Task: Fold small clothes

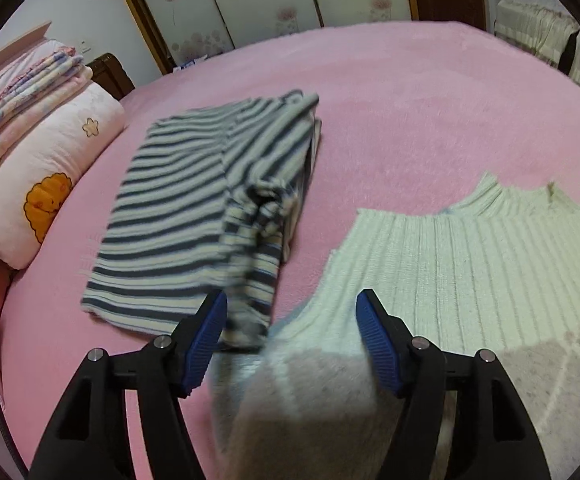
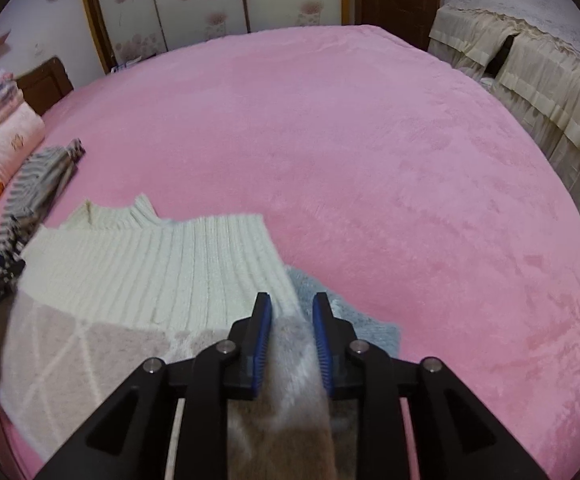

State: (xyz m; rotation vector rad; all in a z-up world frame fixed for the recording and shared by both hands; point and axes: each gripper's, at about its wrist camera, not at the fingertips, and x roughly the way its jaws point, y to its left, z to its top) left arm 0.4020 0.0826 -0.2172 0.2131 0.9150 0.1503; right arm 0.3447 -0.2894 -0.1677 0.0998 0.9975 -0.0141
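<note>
Home bedroom: pink bed (image 2: 369, 160) (pillows (image 1: 46, 184) alongside).

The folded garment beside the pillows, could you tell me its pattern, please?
Dark grey-blue and cream stripes, on the folded garment; clearest in the left wrist view.

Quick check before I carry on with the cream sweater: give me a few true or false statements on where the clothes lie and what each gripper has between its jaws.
1. The striped garment lies folded on the pink bed cover. True.
2. The left gripper is clamped shut on the striped garment. False: its jaws stand wide, with fuzzy grey fabric loose between them.
3. The cream ribbed sweater lies to the right of the striped garment. True.
4. The right gripper has nothing between its jaws. False: fuzzy fabric runs between its pads.
5. The striped garment lies on the pillow. False: it lies beside it.
</note>
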